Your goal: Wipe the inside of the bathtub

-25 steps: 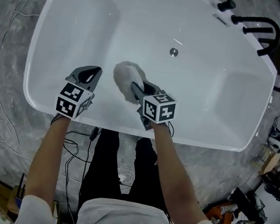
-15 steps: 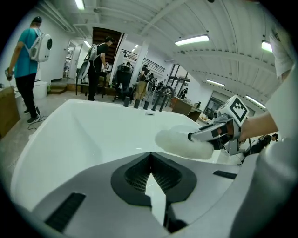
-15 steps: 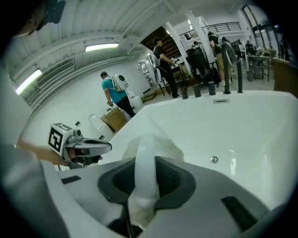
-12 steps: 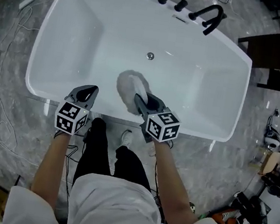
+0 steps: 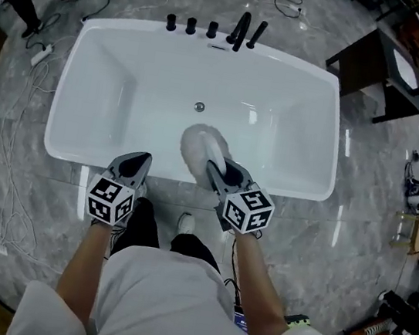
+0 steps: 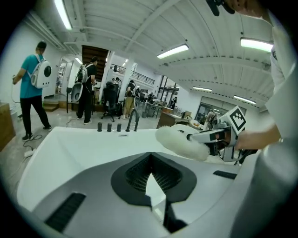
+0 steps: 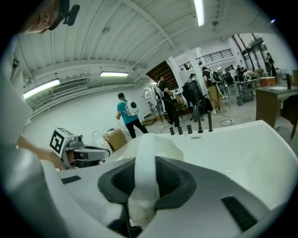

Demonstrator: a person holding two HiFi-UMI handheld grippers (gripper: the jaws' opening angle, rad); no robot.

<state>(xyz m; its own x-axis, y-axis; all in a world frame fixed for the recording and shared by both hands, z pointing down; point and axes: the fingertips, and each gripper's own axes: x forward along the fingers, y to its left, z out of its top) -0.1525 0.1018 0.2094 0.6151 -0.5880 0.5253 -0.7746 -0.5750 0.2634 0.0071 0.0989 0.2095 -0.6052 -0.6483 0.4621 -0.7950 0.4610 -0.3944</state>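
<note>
Bathtub, white and empty, fills the upper middle of the head view. Right gripper reaches over its near rim and holds a fluffy white duster inside the tub, likely poised to wipe; contact is unclear. Left gripper hovers by the rim at lower left, probably out of the way.

Left gripper view: fingers together, nothing between them.

Right gripper view: fingers clamped on the duster's white handle, aiming it toward the taps.

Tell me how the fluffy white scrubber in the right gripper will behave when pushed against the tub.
The fluffy white scrubber looks soft, so its pile will probably squash and spread against the bathtub. Held out past the right gripper by its white handle without sagging, it seems light and fairly stiff-backed.
</note>
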